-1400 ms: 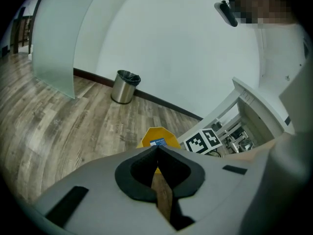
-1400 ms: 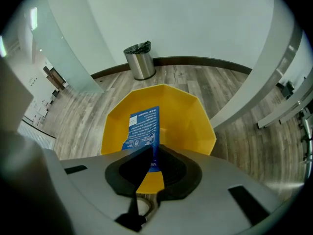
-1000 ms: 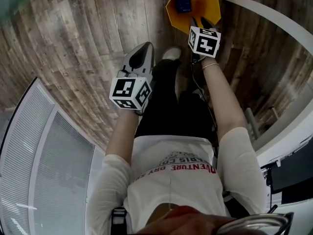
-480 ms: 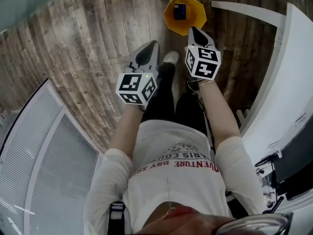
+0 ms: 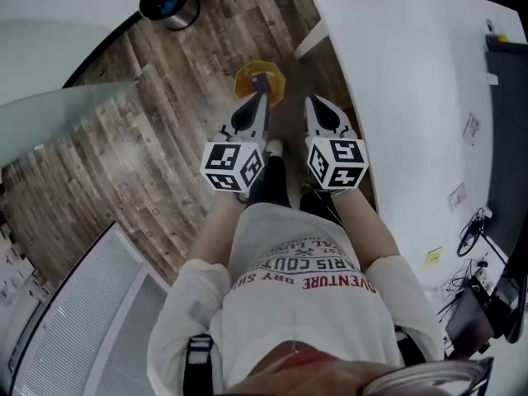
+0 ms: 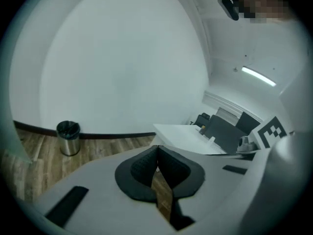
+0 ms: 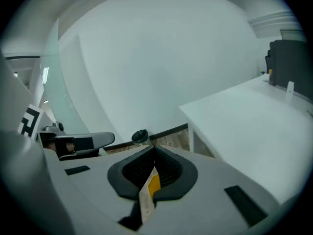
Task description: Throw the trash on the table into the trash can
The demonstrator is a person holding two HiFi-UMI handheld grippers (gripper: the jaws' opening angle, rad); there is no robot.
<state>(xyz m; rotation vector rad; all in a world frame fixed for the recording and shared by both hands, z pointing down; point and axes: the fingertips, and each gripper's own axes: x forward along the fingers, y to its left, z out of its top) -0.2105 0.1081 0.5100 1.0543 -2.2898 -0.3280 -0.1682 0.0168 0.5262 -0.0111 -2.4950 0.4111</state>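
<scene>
A yellow trash can (image 5: pixel 250 77) stands on the wood floor with a blue item (image 5: pixel 262 82) inside it. Both grippers are held up side by side above the person's legs, away from the can. My left gripper (image 5: pixel 259 100) is shut with nothing between its pads (image 6: pixel 157 149). My right gripper (image 5: pixel 314 104) is also shut and empty (image 7: pixel 155 151); a sliver of the yellow can (image 7: pixel 153 184) shows through the gap below its jaws. The white table (image 5: pixel 412 73) lies to the right, with a few small scraps (image 5: pixel 471 126) near its far side.
A steel bin (image 5: pixel 169 2) stands by the curved wall, also seen in the left gripper view (image 6: pixel 68 137). Dark equipment (image 5: pixel 505 122) lines the table's right edge. A glass panel (image 5: pixel 49 130) stands at the left, and cables (image 5: pixel 470 238) hang at the lower right.
Both grippers have risen from beside the yellow can, where the right one hung over its rim. The can now looks smaller and farther, and the white table has come into view.
</scene>
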